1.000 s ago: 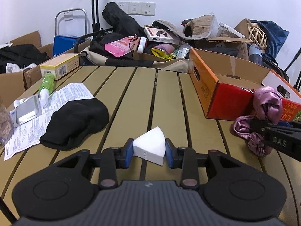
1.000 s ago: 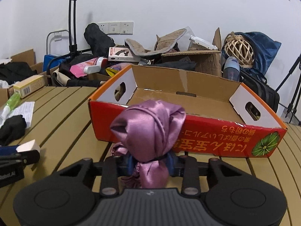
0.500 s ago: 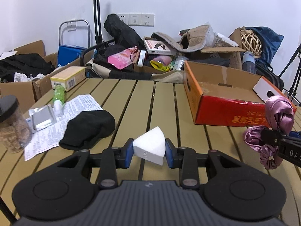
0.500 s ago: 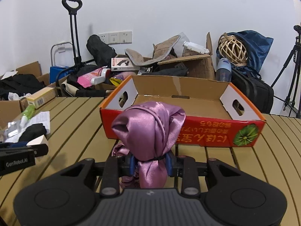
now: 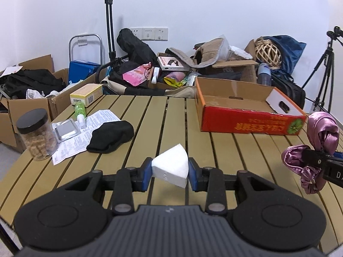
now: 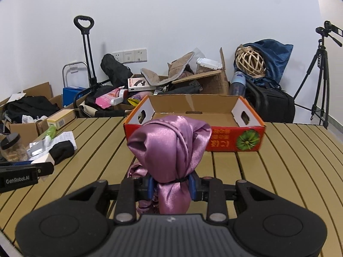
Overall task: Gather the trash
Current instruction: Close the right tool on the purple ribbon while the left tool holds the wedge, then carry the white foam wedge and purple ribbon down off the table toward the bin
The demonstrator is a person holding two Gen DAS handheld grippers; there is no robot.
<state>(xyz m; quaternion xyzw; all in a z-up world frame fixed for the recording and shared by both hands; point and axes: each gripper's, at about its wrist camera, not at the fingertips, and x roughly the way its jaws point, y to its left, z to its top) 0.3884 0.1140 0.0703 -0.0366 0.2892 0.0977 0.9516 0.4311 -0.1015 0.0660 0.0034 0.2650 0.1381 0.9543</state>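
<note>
My left gripper [image 5: 170, 174] is shut on a white wedge-shaped sponge [image 5: 170, 168], held above the slatted wooden table [image 5: 145, 128]. My right gripper [image 6: 171, 185] is shut on a bundle of purple satin cloth [image 6: 169, 147] that stands up between its blue pads and hangs below them. The same purple cloth [image 5: 321, 138] shows at the right edge of the left wrist view. At the left edge of the right wrist view the left gripper [image 6: 46, 165] holds the white sponge [image 6: 40, 160]. An open red and orange cardboard box [image 6: 214, 120] stands on the table ahead, its inside bare.
On the table's left lie a black cloth [image 5: 111, 137], a printed paper sheet [image 5: 85, 132], a foil blister pack [image 5: 65, 129], a green tube [image 5: 79, 112], a yellow carton [image 5: 86, 94] and a jar with a black lid [image 5: 37, 135]. Boxes, bags and a tripod [image 6: 319, 72] crowd the wall.
Both grippers have pulled back from the red box and risen, each keeping its load. The box and the clutter look smaller and farther, and the jar has come into the left wrist view.
</note>
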